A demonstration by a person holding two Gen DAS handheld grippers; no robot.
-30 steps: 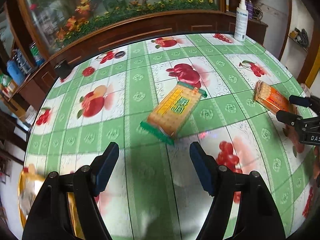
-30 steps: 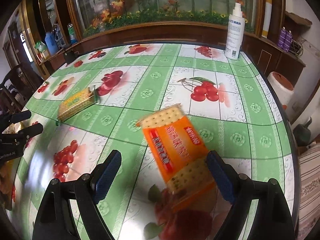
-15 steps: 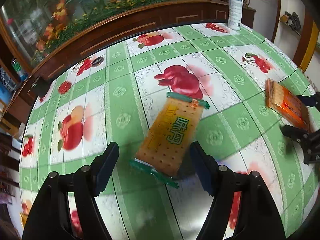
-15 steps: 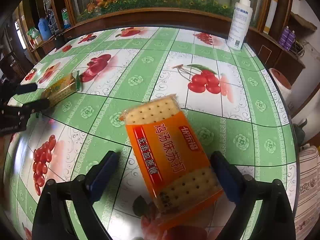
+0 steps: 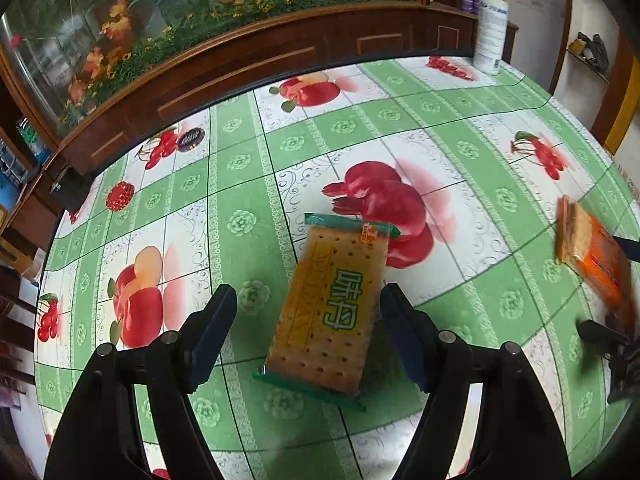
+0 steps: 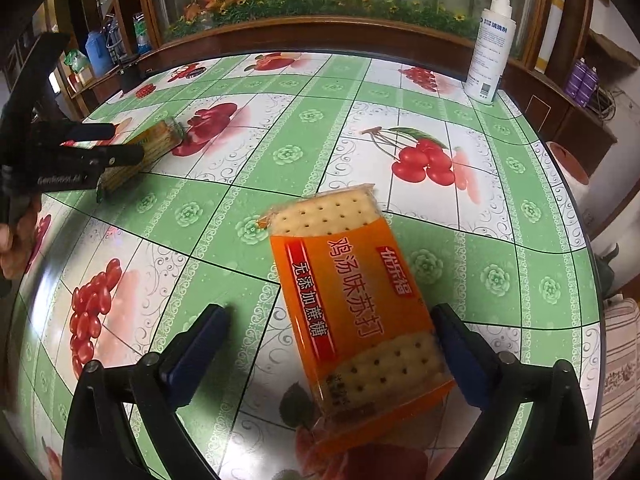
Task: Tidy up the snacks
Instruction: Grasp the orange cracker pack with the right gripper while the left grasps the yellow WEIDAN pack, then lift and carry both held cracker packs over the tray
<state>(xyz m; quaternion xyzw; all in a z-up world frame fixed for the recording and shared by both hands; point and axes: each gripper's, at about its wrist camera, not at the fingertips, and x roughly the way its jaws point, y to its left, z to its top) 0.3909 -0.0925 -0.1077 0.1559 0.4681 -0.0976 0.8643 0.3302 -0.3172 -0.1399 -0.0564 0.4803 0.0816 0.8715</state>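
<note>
A yellow cracker pack with green ends (image 5: 332, 308) lies flat on the fruit-print tablecloth (image 5: 248, 184). My left gripper (image 5: 309, 312) stands open astride it, and both pads are clear of its sides. An orange cracker pack (image 6: 356, 300) lies on the cloth between the fingers of my right gripper (image 6: 330, 320), whose jaws are opening; the pads do not press it. In the right wrist view the left gripper (image 6: 120, 144) sits at the far left around the yellow pack (image 6: 160, 140). The orange pack (image 5: 592, 256) shows at the right edge of the left wrist view.
A white spray bottle (image 6: 490, 48) stands at the table's far right corner. A small dark round lid (image 5: 191, 138) lies near the far left edge. A wooden cabinet with flowers behind glass (image 5: 240, 60) runs along the back. A hand (image 6: 16, 240) holds the left gripper.
My left gripper has moved forward until the yellow pack lies between its fingers. The right gripper's jaws have spread wider around the orange pack, which now rests flat on the cloth.
</note>
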